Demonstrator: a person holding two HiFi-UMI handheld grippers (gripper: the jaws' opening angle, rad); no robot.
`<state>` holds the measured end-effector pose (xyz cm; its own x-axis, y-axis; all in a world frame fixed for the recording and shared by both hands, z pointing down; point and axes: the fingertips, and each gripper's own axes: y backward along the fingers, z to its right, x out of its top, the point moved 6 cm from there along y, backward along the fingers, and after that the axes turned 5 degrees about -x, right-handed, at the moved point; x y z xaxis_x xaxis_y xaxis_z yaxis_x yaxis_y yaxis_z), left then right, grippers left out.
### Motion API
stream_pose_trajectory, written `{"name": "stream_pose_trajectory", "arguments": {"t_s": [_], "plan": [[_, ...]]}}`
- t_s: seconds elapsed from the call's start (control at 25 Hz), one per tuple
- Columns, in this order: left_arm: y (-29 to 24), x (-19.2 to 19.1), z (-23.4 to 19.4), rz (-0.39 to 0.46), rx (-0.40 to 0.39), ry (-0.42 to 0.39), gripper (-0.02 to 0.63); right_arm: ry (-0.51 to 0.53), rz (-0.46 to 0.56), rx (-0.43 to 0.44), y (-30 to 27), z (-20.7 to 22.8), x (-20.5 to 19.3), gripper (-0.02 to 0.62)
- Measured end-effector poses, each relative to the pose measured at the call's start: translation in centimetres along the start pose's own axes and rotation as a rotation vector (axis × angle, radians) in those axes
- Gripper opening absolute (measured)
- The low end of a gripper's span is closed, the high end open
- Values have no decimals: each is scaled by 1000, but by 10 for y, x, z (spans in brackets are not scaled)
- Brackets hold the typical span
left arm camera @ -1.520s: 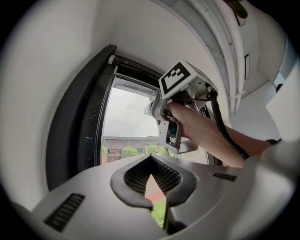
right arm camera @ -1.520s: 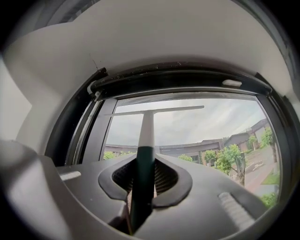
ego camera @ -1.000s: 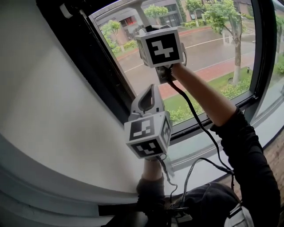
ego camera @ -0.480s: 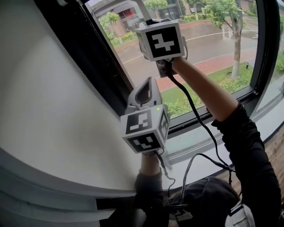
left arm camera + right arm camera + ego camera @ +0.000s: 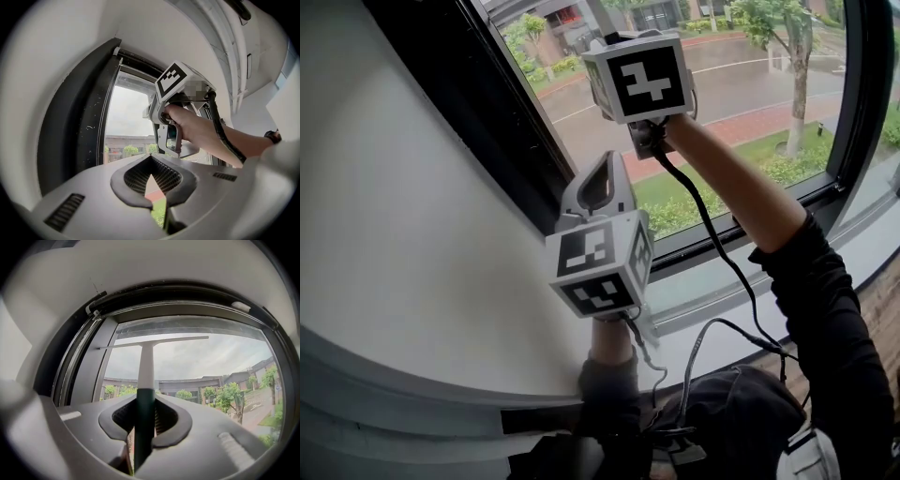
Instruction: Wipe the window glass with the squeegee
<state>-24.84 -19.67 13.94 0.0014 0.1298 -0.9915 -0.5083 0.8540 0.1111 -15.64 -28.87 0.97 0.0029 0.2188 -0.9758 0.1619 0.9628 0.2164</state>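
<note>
My right gripper (image 5: 145, 398) is shut on the dark green handle of the squeegee (image 5: 146, 366). The squeegee's white neck rises to a thin blade (image 5: 154, 341) lying across the top of the window glass (image 5: 206, 357). In the head view the right gripper's marker cube (image 5: 642, 80) is raised against the glass (image 5: 750, 75), and its jaws are hidden behind the cube. My left gripper (image 5: 612, 161) hangs lower, by the dark window frame (image 5: 487, 112). It is shut with nothing between its pads (image 5: 136, 180).
A white curved wall (image 5: 394, 234) fills the left. A grey sill (image 5: 853, 253) runs under the window. Black cables (image 5: 717, 253) trail from the grippers down past the person's dark sleeve (image 5: 825, 319). Outside are a wet road, trees and buildings.
Both grippers have drifted slightly up and left in the head view. The squeegee stays held in the right gripper, high on the glass.
</note>
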Motion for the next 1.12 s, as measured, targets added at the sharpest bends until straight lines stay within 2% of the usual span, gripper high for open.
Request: {"name": "stream_pose_trajectory", "arguments": {"t_s": [0.84, 1.12], "plan": [[14, -16, 12, -34, 14, 1, 0, -17, -51, 14, 16, -3, -31, 60], [17, -25, 17, -71, 2, 10, 0, -18, -71, 14, 20, -4, -44, 60]]}}
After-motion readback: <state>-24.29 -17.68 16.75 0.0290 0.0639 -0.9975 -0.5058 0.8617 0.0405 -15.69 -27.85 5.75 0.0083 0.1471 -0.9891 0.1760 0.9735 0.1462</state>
